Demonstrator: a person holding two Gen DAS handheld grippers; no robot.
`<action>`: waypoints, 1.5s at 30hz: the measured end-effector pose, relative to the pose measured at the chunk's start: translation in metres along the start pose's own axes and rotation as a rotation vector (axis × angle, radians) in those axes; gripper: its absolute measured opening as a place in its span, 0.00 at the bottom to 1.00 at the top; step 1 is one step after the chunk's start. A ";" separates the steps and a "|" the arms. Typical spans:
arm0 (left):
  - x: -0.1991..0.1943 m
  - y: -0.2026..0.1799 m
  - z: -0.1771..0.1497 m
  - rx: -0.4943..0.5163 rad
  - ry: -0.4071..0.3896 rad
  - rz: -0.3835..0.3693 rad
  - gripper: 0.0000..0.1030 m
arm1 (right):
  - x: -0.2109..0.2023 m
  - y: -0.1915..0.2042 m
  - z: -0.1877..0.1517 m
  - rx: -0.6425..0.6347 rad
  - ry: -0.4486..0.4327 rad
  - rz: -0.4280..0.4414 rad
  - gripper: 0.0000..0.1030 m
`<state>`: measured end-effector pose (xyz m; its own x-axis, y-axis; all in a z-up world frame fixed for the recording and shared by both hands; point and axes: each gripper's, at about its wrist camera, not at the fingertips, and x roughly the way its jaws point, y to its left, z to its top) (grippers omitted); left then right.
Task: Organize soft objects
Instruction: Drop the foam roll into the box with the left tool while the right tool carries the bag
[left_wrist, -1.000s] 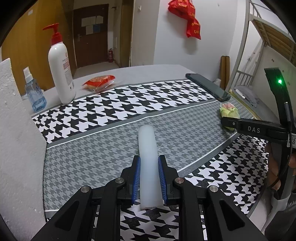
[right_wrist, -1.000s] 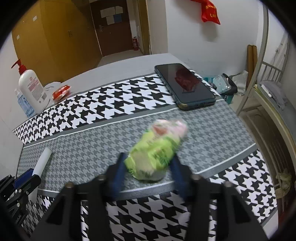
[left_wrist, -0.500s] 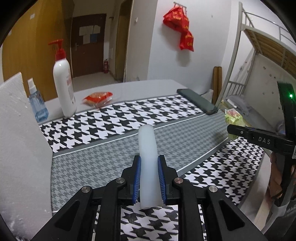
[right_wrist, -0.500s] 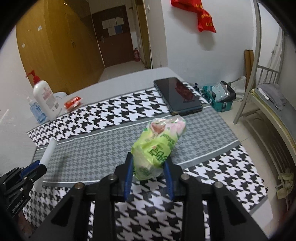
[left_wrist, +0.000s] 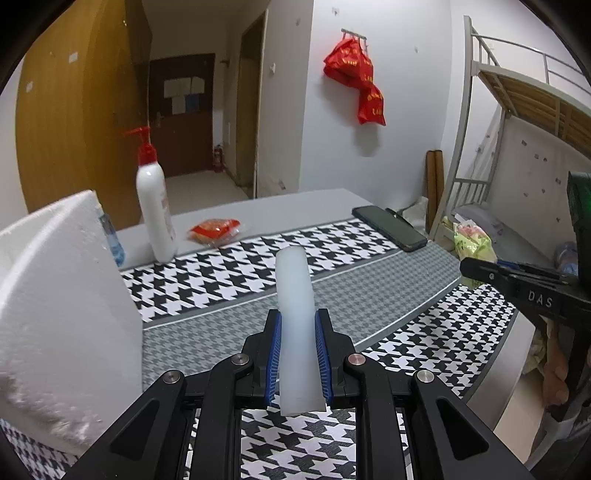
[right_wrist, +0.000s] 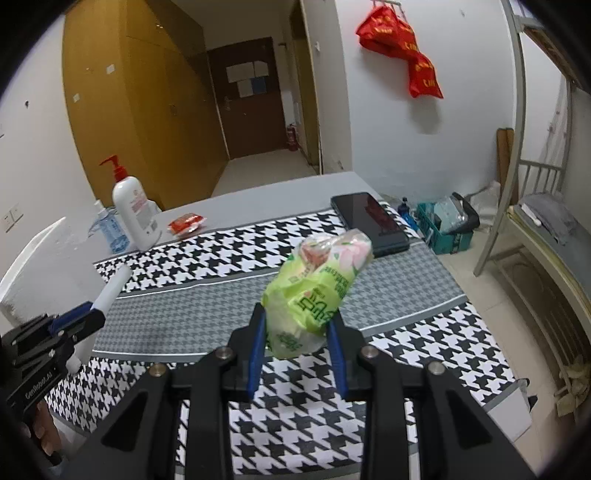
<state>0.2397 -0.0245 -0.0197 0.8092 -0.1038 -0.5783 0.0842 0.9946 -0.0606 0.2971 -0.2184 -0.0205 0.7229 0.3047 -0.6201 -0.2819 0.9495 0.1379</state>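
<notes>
Tube (left_wrist: 295, 314) of pale, soft, translucent stuff sits clamped between the blue pads of the left tool (left_wrist: 297, 354), sticking out forward past the fingertips and lifted clear of the houndstooth cloth (left_wrist: 229, 280) that covers the bench (left_wrist: 280, 201). The right tool (right_wrist: 297, 343) is clamped on a green packet (right_wrist: 317, 291), its crinkled wrapper squeezed between the pads; its jaws have just been closing on that packet, which is also off the cloth.

Taking the cloth as the landmark: a dark phone (right_wrist: 369, 218) lies flat on its far right corner. Just beyond its far left edge, on the bare grey bench top, stands a white pump bottle (right_wrist: 133, 214) with a red top, and a small blue spray bottle (right_wrist: 112, 229) is close beside that on the left. A small red packet (right_wrist: 186, 223) lies on the bare bench just past the cloth's far edge, to the right of the pump bottle. A white foam block (left_wrist: 62, 306) stands upright along the cloth's left side.

Seen from the right wrist, the left tool with its tube hangs over the cloth's near left corner; a hand (right_wrist: 44, 432) shows below it.
</notes>
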 end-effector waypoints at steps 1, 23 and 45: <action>-0.003 0.000 0.001 0.003 -0.006 0.001 0.19 | -0.002 0.002 0.000 -0.003 -0.006 0.003 0.34; -0.071 0.016 0.015 0.048 -0.131 0.066 0.19 | -0.044 0.055 -0.009 -0.061 -0.137 0.110 0.34; -0.115 0.057 0.023 0.040 -0.240 0.109 0.19 | -0.070 0.126 -0.001 -0.134 -0.239 0.170 0.34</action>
<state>0.1650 0.0444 0.0625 0.9293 0.0018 -0.3694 0.0086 0.9996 0.0265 0.2100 -0.1204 0.0398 0.7813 0.4823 -0.3961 -0.4805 0.8699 0.1114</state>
